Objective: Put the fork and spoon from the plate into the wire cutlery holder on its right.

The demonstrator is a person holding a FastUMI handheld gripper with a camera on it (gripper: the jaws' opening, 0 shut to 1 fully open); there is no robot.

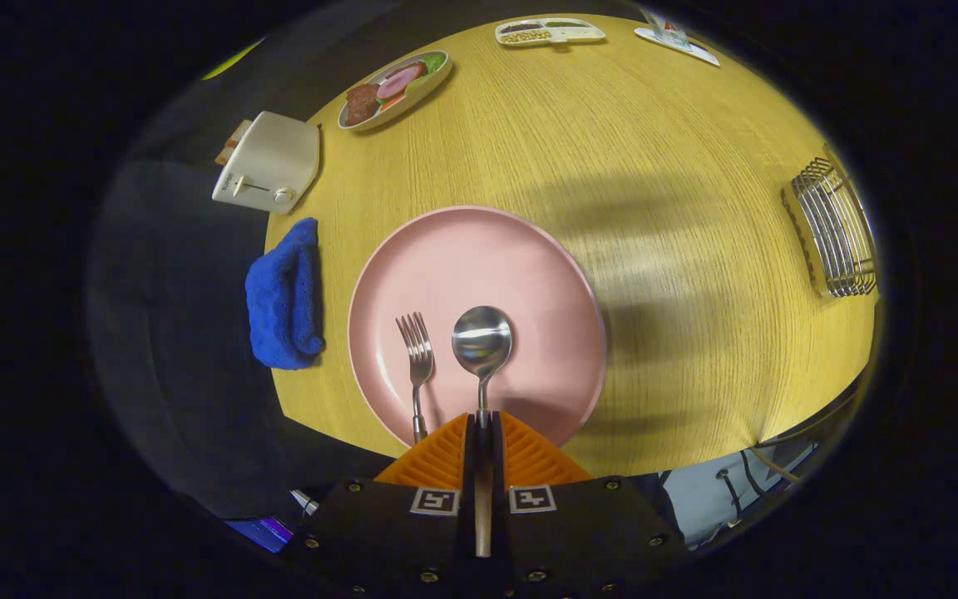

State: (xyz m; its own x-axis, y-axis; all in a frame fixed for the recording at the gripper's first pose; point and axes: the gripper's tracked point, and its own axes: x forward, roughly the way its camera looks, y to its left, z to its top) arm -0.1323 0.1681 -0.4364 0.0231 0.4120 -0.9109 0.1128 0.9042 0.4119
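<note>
A pink plate (529, 274) lies on the wooden table just ahead of my fingers. On it rest a metal fork (417, 358) to the left and a metal spoon (481, 343) beside it, bowl pointing away. My gripper (482, 420) is shut on the spoon's handle, which runs back between the two fingers. The fork's handle end passes under the left finger's edge. The wire cutlery holder (835, 229) stands well off to the right of the plate, near the table's right edge.
A blue cloth (283, 295) lies left of the plate at the table's edge. A white toaster (269, 164) stands beyond it. Farther back are a plate of food (396, 87), a divided tray (550, 32) and a white card (678, 40).
</note>
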